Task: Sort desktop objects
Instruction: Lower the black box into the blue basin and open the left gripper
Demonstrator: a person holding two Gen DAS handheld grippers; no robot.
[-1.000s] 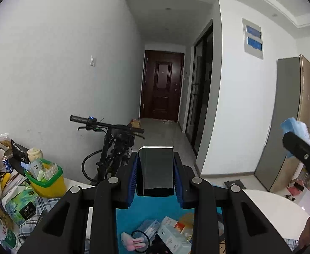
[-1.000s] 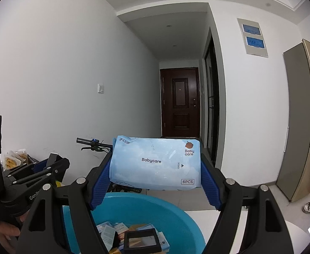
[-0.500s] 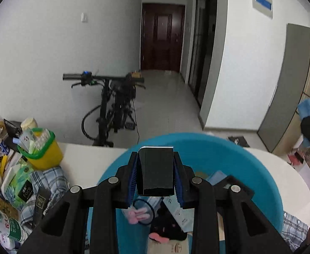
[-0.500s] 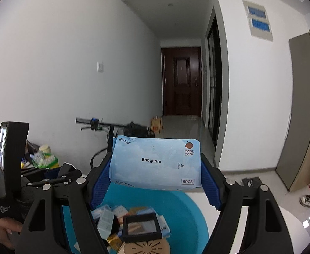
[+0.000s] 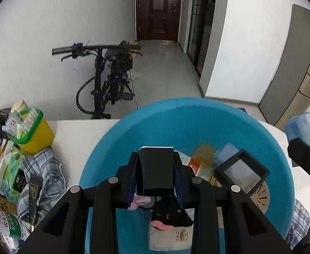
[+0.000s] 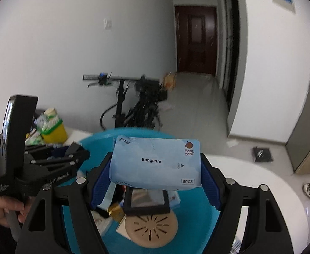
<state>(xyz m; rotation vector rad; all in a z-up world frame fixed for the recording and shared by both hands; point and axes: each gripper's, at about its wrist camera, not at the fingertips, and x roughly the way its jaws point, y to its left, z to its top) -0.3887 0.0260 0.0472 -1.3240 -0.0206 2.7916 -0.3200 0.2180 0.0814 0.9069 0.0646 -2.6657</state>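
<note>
Above the blue basin (image 5: 188, 122), the left gripper (image 5: 156, 170) clamps a black box (image 5: 156, 169); the right gripper (image 6: 155, 175) clamps a wipes pack (image 6: 155, 163) (Babycare label).

Both wrist cameras are looking steeply down along their fingers, close above the blue basin (image 5: 112, 148) on the white table (image 5: 80, 131). Both are sharing the basin's contents, the bicycle (image 6: 133, 105) and the hallway door (image 5: 157, 10) beyond.
</note>
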